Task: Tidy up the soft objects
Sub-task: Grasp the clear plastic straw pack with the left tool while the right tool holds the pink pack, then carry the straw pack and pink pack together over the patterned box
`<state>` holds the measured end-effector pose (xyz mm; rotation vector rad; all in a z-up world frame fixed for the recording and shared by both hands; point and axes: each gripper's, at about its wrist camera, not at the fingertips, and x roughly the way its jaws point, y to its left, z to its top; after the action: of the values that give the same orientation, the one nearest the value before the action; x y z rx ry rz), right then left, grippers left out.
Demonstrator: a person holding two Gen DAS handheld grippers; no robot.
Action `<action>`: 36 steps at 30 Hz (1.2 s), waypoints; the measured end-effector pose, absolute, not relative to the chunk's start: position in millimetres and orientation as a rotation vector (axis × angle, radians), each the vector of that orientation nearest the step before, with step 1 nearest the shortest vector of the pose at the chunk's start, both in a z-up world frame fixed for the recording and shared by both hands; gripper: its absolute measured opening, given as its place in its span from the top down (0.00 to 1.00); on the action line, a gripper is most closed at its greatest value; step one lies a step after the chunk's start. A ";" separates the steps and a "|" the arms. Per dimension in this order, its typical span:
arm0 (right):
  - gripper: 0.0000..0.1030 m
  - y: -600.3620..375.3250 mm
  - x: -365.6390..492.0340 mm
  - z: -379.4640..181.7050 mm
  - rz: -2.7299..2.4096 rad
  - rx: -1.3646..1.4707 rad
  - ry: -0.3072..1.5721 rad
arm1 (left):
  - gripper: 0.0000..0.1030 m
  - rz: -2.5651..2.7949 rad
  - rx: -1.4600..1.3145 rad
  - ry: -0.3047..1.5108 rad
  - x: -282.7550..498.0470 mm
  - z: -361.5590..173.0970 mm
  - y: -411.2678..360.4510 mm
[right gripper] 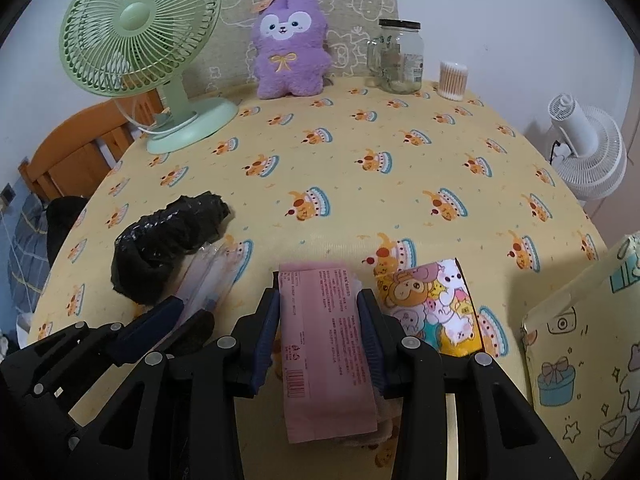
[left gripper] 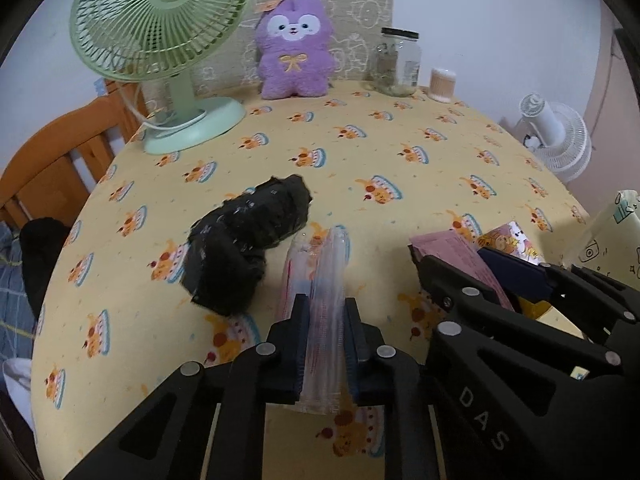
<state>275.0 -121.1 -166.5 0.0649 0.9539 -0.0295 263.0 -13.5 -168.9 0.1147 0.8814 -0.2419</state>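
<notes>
My left gripper is shut on a clear plastic pack with pink and blue print, which stands on edge on the yellow cloth. A crumpled black plastic bag lies just left of it. My right gripper is shut on a flat pink packet with printed text, its far end near the cloth. From the right wrist view, the left gripper sits at lower left beside the black bag. A cartoon-printed soft pack lies right of the pink packet. A purple plush toy sits upright at the back.
The table wears a yellow cake-print cloth. On it, a green desk fan stands back left, with a glass jar and a cotton swab tub back right. A printed gift bag stands near right, a white fan beyond the edge.
</notes>
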 end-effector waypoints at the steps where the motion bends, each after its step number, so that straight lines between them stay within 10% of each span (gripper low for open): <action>1: 0.58 -121.0 274.0 -166.2 -0.024 0.068 0.956 | 0.86 -0.236 0.115 0.885 261.7 -168.6 -13.5; 36: 0.58 -130.9 172.5 -94.6 0.021 0.028 0.810 | 0.87 -0.257 0.100 0.722 152.9 -102.9 -29.2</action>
<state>172.5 -130.9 -94.6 0.0276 0.8104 0.0209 152.9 -29.2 -102.9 0.1001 0.7225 -0.2565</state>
